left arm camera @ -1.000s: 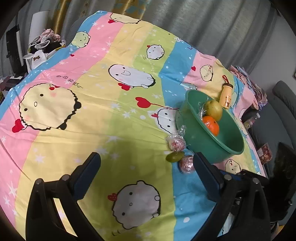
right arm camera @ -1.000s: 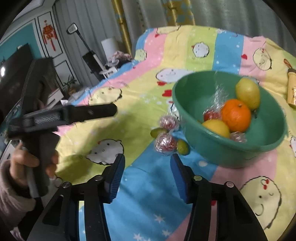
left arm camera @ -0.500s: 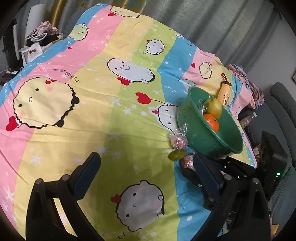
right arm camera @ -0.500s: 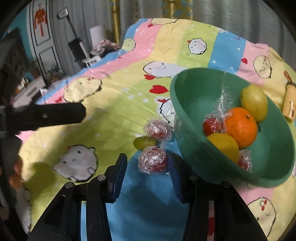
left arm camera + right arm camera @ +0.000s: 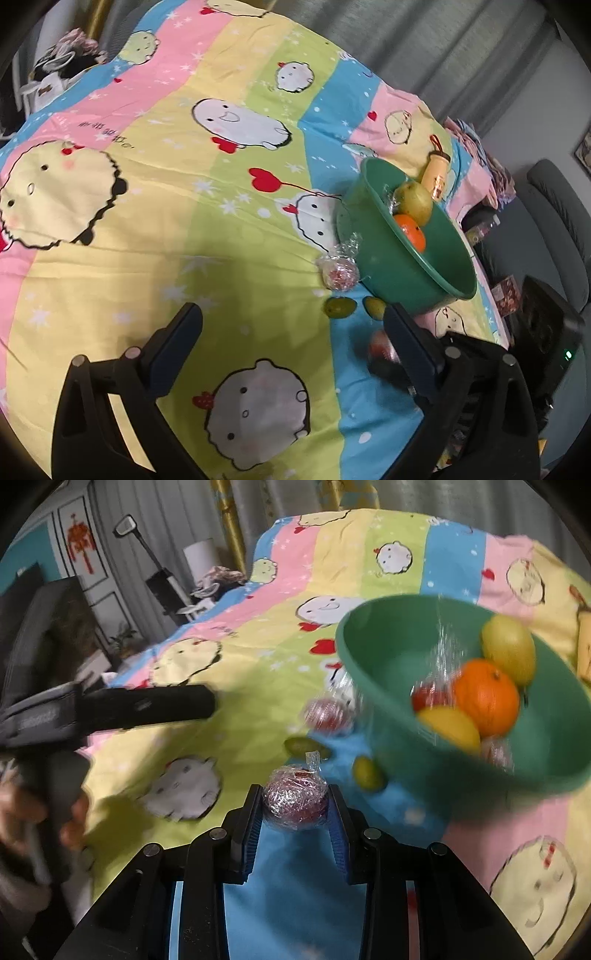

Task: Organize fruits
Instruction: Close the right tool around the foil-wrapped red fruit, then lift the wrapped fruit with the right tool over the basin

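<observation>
A green bowl (image 5: 388,734) on the striped cartoon cloth holds an orange (image 5: 487,698), a yellow-green pear (image 5: 509,653), a yellow fruit (image 5: 450,725) and a wrapped red fruit (image 5: 430,698). My right gripper (image 5: 295,792) is closing, its blue pads pressing both sides of a plastic-wrapped red fruit (image 5: 295,799) just left of the bowl. Another wrapped red fruit (image 5: 340,273) and two small green fruits (image 5: 340,307) (image 5: 375,307) lie beside the bowl (image 5: 399,273). My left gripper (image 5: 291,314) hangs open over the cloth, with nothing between its fingers.
A small yellow bottle (image 5: 436,173) stands behind the bowl. A person's hand (image 5: 70,823) holds the left gripper's black body (image 5: 147,705) at the left of the right wrist view. Furniture and clutter line the bed's far left edge; a grey chair (image 5: 554,229) stands to the right.
The right gripper has moved in on the wrapped red fruit and its jaws have narrowed onto it. That fruit now sits a little away from the bowl. The left gripper has barely shifted.
</observation>
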Tool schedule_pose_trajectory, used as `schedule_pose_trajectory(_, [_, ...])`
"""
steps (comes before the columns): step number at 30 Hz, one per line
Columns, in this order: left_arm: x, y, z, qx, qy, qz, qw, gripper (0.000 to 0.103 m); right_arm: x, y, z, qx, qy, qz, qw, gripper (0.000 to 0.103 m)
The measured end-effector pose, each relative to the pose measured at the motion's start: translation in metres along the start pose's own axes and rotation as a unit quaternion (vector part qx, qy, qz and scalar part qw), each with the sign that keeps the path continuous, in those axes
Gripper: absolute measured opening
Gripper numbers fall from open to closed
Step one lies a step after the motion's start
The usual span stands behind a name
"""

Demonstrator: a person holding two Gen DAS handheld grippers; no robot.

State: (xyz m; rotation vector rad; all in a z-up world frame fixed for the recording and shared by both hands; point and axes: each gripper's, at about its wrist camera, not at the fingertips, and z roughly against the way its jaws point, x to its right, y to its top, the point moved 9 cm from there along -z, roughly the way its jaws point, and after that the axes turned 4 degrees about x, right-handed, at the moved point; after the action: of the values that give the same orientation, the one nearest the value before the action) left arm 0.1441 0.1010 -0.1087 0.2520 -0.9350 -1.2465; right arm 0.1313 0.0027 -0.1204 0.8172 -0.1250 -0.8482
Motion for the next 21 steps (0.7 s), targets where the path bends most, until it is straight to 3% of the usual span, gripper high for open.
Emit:
schedule_pose_trajectory(7, [0.034,0.001,-0.023,-0.006,-0.017,-0.074,0.9971,0.089,-0.013,-0.022,0.027,0.000,0.031,0.015,0.999,0.036])
schedule_pose_trajectory(10, [0.040,0.002,-0.040,-0.016,0.004,-0.105,0.9943,0.081,-0.015,-0.020,0.031,0.010,0.047,0.007,0.999,0.036])
schedule_pose_trajectory(18, [0.048,0.004,-0.071,-0.032,0.011,-0.117,0.9926,0.072,-0.006,-0.019,0.036,0.015,0.063,-0.011,0.998,0.036])
schedule_pose_trajectory(20, [0.045,0.003,-0.073,-0.034,0.010,-0.116,0.9926,0.066,-0.002,-0.019,0.036,0.014,0.064,-0.020,0.998,0.036])
schedule_pose_trajectory(21, [0.044,0.003,-0.074,-0.036,0.009,-0.115,0.9927,0.054,-0.001,-0.019,0.036,0.014,0.064,-0.023,0.998,0.036])
